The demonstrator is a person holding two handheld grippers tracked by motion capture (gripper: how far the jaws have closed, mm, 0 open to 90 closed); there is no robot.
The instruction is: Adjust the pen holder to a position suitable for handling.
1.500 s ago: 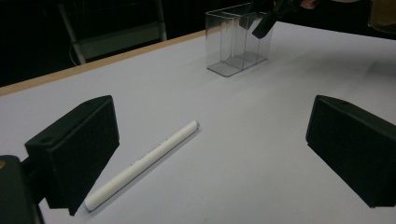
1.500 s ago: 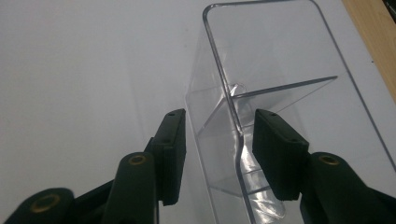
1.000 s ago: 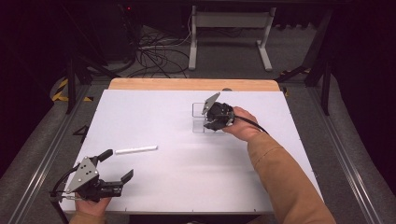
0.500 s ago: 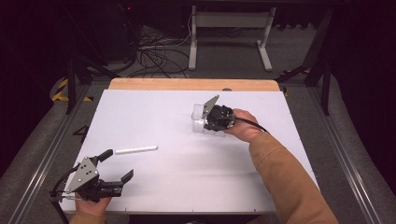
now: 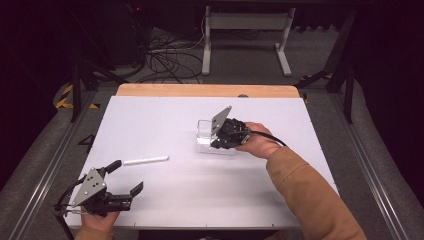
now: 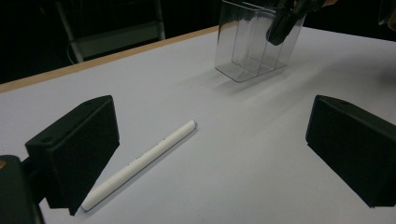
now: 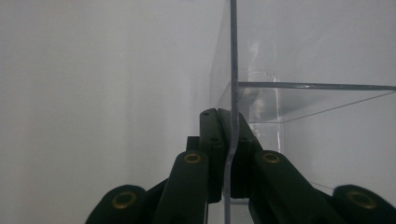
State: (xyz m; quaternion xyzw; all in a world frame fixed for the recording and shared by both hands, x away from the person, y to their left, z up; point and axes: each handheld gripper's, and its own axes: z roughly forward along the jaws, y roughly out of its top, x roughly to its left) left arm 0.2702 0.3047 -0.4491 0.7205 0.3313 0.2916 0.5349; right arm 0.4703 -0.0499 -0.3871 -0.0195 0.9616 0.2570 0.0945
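Right tool (image 7: 227, 154) clamped on clear organizer (image 5: 207, 135) wall, left tool (image 6: 210, 154) wide open

Right gripper (image 5: 216, 142) mid-table, fingers clamped together, left gripper (image 5: 125, 177) at near left edge, fingers spread wide

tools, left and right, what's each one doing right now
Left tool: open, holding nothing, white pen on the table between its jaws.
Right tool: closed on a wall of the clear plastic organizer.
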